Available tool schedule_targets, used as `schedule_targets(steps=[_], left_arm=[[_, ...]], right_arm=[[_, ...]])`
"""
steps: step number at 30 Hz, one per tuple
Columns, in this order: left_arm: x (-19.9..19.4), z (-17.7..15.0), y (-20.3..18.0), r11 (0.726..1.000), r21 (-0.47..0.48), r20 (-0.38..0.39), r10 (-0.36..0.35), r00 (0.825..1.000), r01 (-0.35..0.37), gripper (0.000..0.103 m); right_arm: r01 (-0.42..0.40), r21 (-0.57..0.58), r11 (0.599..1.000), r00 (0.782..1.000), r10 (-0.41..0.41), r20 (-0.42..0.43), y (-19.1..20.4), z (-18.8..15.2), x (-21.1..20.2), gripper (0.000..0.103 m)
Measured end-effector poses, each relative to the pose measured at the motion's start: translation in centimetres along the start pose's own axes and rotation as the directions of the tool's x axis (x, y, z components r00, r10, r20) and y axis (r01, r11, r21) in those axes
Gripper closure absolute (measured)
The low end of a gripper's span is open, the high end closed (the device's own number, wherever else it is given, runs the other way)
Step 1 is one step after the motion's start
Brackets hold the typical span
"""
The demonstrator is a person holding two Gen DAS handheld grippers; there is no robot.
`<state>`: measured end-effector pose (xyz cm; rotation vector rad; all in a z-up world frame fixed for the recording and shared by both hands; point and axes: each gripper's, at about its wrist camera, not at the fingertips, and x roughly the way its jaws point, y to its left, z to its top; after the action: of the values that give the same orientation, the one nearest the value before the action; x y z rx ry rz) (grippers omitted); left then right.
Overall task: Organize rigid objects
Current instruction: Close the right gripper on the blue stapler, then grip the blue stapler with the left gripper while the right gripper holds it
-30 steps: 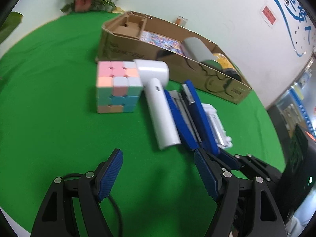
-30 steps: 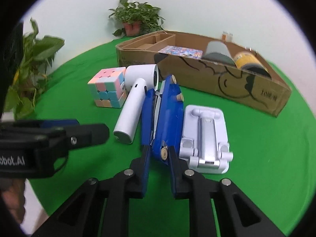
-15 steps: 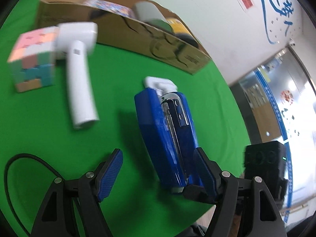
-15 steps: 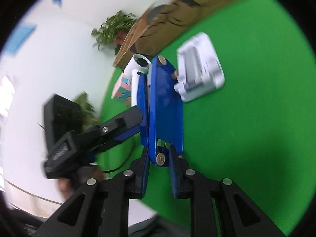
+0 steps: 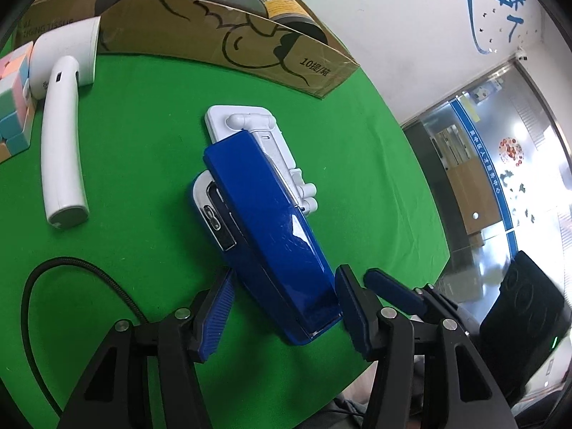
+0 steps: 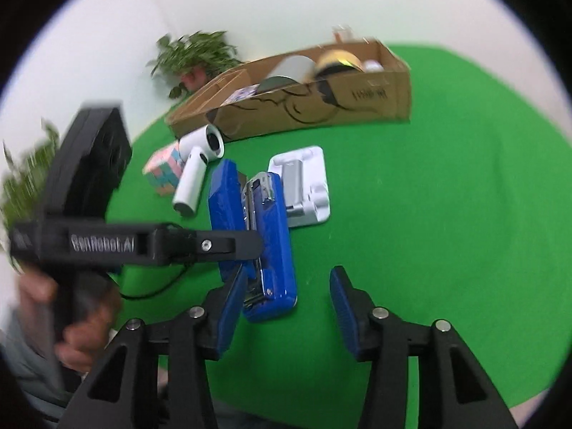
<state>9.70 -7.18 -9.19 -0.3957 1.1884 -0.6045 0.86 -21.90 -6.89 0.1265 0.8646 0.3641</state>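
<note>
Both wrist views low over green table (image 5: 143, 114), facing cardboard box (image 5: 250, 50), sharing blue stapler (image 6: 268, 236)

Black hand-held gripper (image 5: 284, 312), ribbed blue pads (image 5: 216, 312), silver screws

stapler (image 5: 271, 236) partly hides white stand (image 5: 250, 128)

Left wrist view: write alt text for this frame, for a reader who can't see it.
A blue stapler sits between the open fingers of the left gripper above a green table, partly covering a white phone stand. To the left lie a white handheld fan and a pastel cube; a cardboard box of items stands behind.
</note>
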Motion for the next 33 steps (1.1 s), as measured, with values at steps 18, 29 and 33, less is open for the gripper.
schedule_targets(steps=[18, 29, 33], left_arm=[[-0.6, 0.6, 2.2, 0.993, -0.082, 0.020, -0.087, 0.996, 0.088, 0.044], [-2.2, 0.1, 2.4, 0.990, -0.073, -0.001, -0.121, 0.993, 0.121, 0.049], [-3.2, -0.9, 1.4, 0.997, -0.002, -0.010, -0.082, 0.997, 0.082, 0.049]], right_arm=[[0.132, -0.320, 0.938, 0.990, -0.110, 0.087, 5.6, -0.5, 2.7, 0.048], [-0.024, -0.264, 0.964, 0.998, 0.040, 0.058, 5.3, 1.1, 4.1, 0.057], [-0.050, -0.294, 0.954, 0.998, 0.059, 0.022, 5.7, 1.0, 4.8, 0.059]])
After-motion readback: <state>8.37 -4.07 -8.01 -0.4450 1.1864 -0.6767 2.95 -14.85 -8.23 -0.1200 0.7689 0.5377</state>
